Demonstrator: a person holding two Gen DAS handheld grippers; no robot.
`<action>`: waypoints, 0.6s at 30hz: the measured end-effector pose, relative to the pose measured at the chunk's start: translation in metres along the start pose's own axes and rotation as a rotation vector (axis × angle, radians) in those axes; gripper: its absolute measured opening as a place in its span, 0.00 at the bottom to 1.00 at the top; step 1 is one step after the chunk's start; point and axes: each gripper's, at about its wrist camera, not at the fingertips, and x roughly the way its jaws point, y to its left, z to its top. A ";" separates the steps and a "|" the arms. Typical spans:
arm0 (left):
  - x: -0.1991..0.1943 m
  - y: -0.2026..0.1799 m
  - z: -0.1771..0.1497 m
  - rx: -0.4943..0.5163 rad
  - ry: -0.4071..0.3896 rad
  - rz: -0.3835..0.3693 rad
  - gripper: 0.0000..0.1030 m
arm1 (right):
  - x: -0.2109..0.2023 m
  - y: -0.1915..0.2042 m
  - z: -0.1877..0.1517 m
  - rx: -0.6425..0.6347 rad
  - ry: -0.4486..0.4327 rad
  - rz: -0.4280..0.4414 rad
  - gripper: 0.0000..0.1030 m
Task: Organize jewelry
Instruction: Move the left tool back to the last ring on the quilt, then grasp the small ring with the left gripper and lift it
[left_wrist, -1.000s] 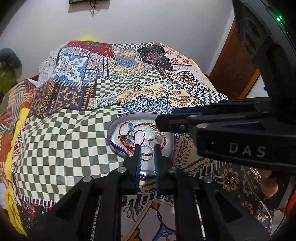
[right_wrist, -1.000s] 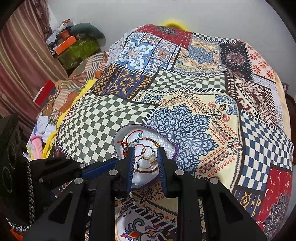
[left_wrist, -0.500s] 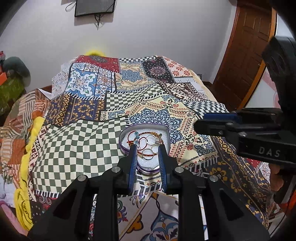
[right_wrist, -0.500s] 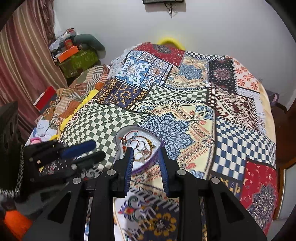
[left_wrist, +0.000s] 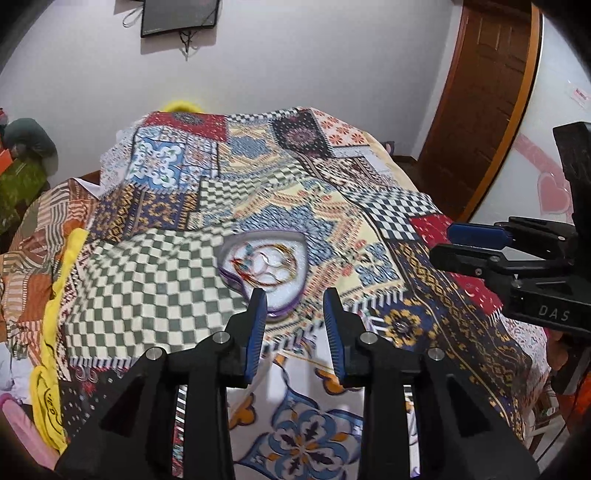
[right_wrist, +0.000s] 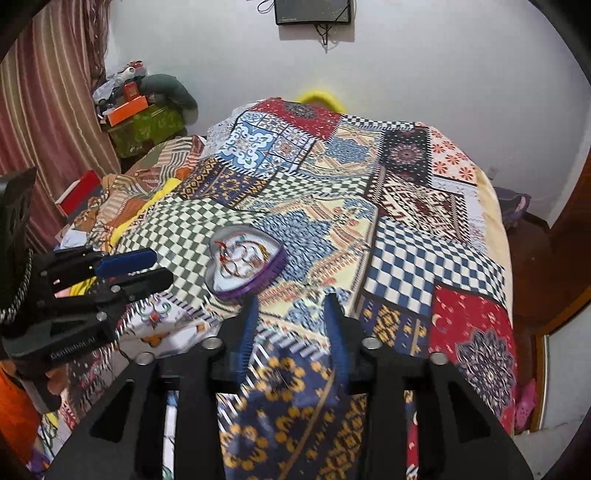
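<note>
A heart-shaped purple tin (left_wrist: 264, 264) lies on the patchwork bedspread (left_wrist: 155, 288); inside it are bangles, rings and red thread bracelets (left_wrist: 266, 260). My left gripper (left_wrist: 294, 295) hovers above the spread, short of the tin, its jaws opening with nothing between them. The right gripper (right_wrist: 291, 301) hangs back to the tin's (right_wrist: 245, 264) right, its jaws also opening and empty. Each gripper shows in the other's view: the right one (left_wrist: 476, 243) at the right edge, the left one (right_wrist: 136, 269) at the left.
The bedspread (right_wrist: 424, 258) covers the whole bed. A yellow cloth (left_wrist: 55, 295) hangs along its left edge. Clutter and boxes (right_wrist: 144, 110) stand by a striped curtain (right_wrist: 37, 110) at far left. A wooden door (left_wrist: 476, 110) is at right, a dark screen (left_wrist: 179, 16) on the wall.
Both grippers have drawn back and up from the tin, which now sits farther off in each view. Their jaws have widened. The jewelry stays in the tin.
</note>
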 end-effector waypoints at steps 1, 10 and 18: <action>0.002 -0.003 -0.002 0.005 0.009 -0.007 0.30 | -0.001 -0.002 -0.004 0.001 -0.002 -0.008 0.37; 0.029 -0.037 -0.025 0.063 0.092 -0.062 0.30 | 0.001 -0.020 -0.036 0.030 0.049 -0.024 0.37; 0.047 -0.050 -0.030 0.066 0.112 -0.113 0.26 | 0.008 -0.023 -0.054 0.034 0.081 -0.006 0.37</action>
